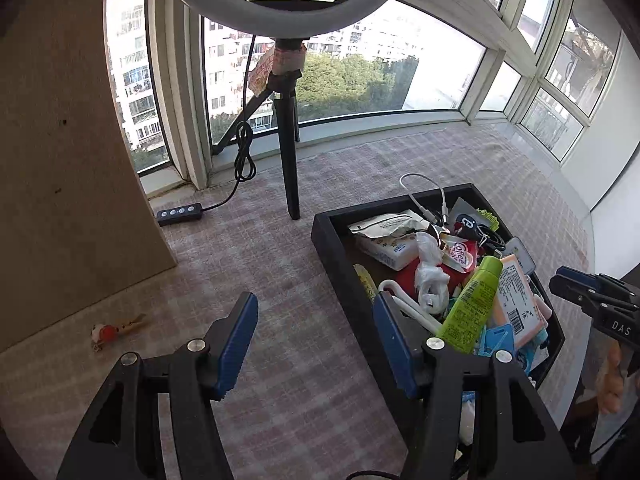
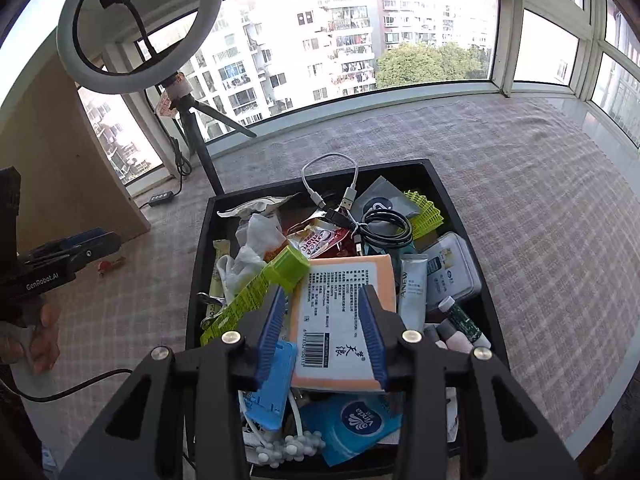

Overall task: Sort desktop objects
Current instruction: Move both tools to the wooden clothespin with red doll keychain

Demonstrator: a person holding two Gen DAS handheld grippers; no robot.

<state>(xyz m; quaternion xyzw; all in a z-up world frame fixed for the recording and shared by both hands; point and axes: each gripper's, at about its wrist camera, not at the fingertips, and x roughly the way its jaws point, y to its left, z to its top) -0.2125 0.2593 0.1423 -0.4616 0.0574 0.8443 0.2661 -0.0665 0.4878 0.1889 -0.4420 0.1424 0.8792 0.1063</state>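
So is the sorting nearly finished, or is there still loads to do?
Barely started. Only a small red toy lies out on the cloth. Both sets of jaws are open, holding nothing. The black tray is still heaped: orange packet, green tube, cables, tissues.

"GenRobot.AI" is printed on the left gripper's body (image 2: 42,280), and "DAS" on the right gripper's body (image 1: 620,326). "Vinda" is read on a blue tissue pack (image 2: 356,420), "ANEW" on a grey tube (image 2: 412,288), and "Coffee mate" on a red sachet (image 1: 464,258).
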